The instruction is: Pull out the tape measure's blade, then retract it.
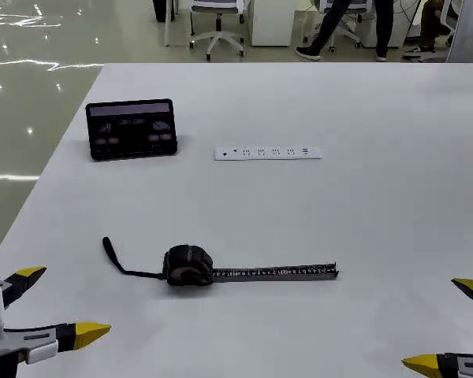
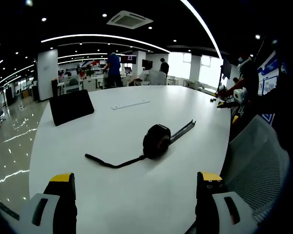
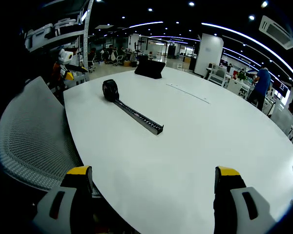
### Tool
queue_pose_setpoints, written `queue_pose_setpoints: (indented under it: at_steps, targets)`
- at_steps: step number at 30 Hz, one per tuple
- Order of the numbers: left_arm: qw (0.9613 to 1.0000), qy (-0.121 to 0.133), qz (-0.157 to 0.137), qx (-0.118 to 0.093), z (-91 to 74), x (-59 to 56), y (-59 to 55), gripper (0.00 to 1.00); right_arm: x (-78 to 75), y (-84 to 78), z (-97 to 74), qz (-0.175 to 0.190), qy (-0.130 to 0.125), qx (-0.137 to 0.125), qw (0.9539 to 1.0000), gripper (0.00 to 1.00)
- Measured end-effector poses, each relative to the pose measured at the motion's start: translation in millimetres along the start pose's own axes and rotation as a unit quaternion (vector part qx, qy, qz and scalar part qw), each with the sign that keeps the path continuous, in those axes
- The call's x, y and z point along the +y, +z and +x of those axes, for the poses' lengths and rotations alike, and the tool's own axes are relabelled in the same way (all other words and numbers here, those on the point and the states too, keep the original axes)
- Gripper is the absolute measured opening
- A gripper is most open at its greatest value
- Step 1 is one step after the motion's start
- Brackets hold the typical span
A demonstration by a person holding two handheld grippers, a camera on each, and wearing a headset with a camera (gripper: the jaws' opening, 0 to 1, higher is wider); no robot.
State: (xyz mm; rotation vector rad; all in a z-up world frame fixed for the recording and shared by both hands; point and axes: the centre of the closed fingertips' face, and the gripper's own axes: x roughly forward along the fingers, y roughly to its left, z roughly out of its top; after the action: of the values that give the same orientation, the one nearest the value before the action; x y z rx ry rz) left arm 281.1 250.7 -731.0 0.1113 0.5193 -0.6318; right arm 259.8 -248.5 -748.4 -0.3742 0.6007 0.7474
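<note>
A black tape measure lies on the white table, its blade drawn out to the right and lying flat, a black wrist strap trailing to the left. My left gripper is open at the near left edge, well short of the tape measure. My right gripper stands open at the near right corner, apart from the blade's tip. The case sits far along the blade in the right gripper view. Nothing is between either pair of jaws.
A black tablet-like display stands at the back left. A white power strip lies behind the tape measure. A mesh office chair sits by the near table edge. Beyond the table's far edge are office chairs and people.
</note>
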Motion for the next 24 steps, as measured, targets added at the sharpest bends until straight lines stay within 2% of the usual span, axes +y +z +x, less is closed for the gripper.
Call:
queue_pose_setpoints:
  at_steps: [7, 11, 14, 18, 20, 22, 24]
  targets:
    - [1.0000, 0.003, 0.004, 0.005, 2.6, -3.0, -3.7, 1.00, 2.2, -7.4, 3.2, 0.001, 0.004, 0.003, 1.0000, 1.00]
    - [0.9999, 0.005, 0.006, 0.011, 8.8, -6.2, -1.4, 1.00, 0.1, -8.8, 6.3, -0.003, 0.009, 0.010, 0.9999, 1.00]
    - [0.9997, 0.010, 0.016, 0.017, 17.1, -9.8, 8.2, 1.00, -7.2, -5.4, 10.3, -0.016, 0.014, 0.019, 0.9996, 1.00]
    - [0.9997, 0.010, 0.007, 0.021, 34.6, -18.0, 26.3, 1.00, -23.1, 8.3, 12.2, -0.033, 0.017, 0.026, 0.9990, 1.00]
    - [0.9997, 0.020, -0.009, 0.014, 42.9, -18.3, 37.0, 1.00, -30.1, 14.3, 13.7, -0.040, 0.020, 0.031, 0.9985, 1.00]
    - [0.9987, 0.032, -0.040, 0.001, 50.4, -18.6, 48.4, 1.00, -34.9, 20.8, 15.1, -0.048, 0.023, 0.033, 0.9980, 1.00]
    - [0.9986, 0.033, -0.043, -0.002, 56.4, -20.0, 55.5, 1.00, -37.6, 26.0, 16.8, -0.052, 0.027, 0.035, 0.9976, 1.00]
